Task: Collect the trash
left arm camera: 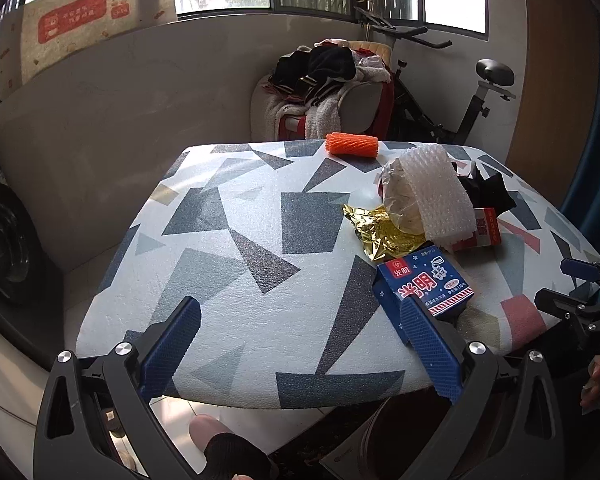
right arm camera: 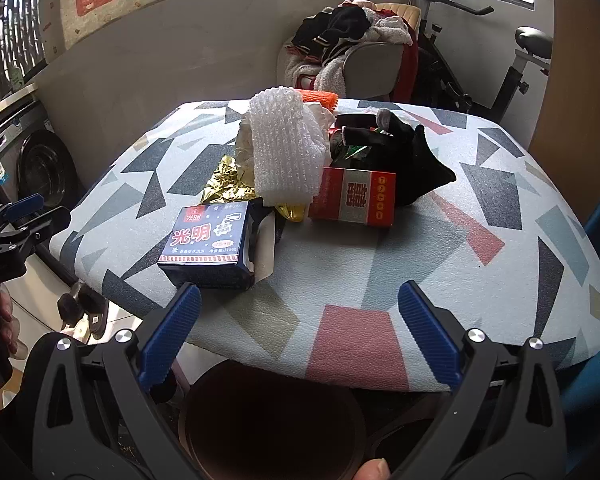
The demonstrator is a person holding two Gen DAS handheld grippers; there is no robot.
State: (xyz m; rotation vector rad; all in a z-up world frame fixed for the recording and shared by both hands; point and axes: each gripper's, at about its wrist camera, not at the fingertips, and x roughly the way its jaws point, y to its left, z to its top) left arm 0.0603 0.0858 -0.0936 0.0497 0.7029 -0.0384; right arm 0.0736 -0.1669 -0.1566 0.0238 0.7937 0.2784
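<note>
Left wrist view: the left gripper (left arm camera: 300, 312) hangs at the near edge of the worktop (left arm camera: 240, 216), its ribbed blue fingers (left arm camera: 176, 340) spread wide and holding nothing. The trash is bunched at the right: a rigid blue carton (left arm camera: 424, 284) nearest, crumpled gold foil (left arm camera: 376, 232), a soft white foam net sleeve (left arm camera: 436, 196), a red box (left arm camera: 480, 228) and black fabric (left arm camera: 488, 192); an orange mesh roll (left arm camera: 352, 144) lies apart at the far edge. No item is taken, so collection appears to be at the approach step. Right wrist view: the right gripper (right arm camera: 300, 312) is likewise spread and empty, poised above a dark round bin (right arm camera: 272, 416) below the worktop edge. The blue carton (right arm camera: 208, 248) is closest; the next move likely calls for advancing over it and closing across its flat sides.
</note>
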